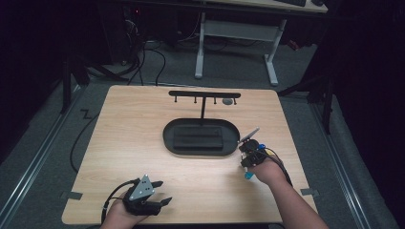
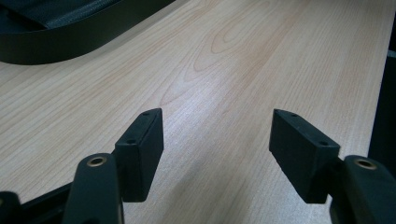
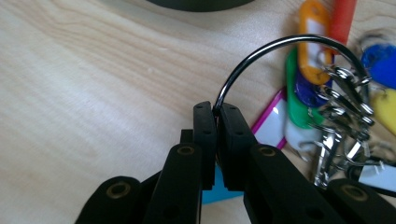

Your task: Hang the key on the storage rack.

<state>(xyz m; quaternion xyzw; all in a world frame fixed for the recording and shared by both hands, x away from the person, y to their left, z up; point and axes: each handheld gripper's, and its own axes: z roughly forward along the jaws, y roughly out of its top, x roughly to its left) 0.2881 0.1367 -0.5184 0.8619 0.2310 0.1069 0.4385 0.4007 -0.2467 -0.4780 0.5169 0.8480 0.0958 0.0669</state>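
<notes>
Between right gripper (image 3: 217,140) pads, key ring (image 3: 261,53).

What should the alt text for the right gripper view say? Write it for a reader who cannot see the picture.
The right gripper has its two black jaws shut on a large metal ring just above a light wooden table. Threaded on the ring is a bunch of coloured key tags with metal clips; a black tray's edge shows at the top.

Grippers I hold: two, left gripper (image 1: 160,193) and right gripper (image 3: 217,114)
Key ring (image 3: 275,46): one
Coloured tags (image 3: 312,42): several (overlapping, uncounted)
Tray (image 1: 168,138): one
Hook stand (image 1: 204,94): one
</notes>
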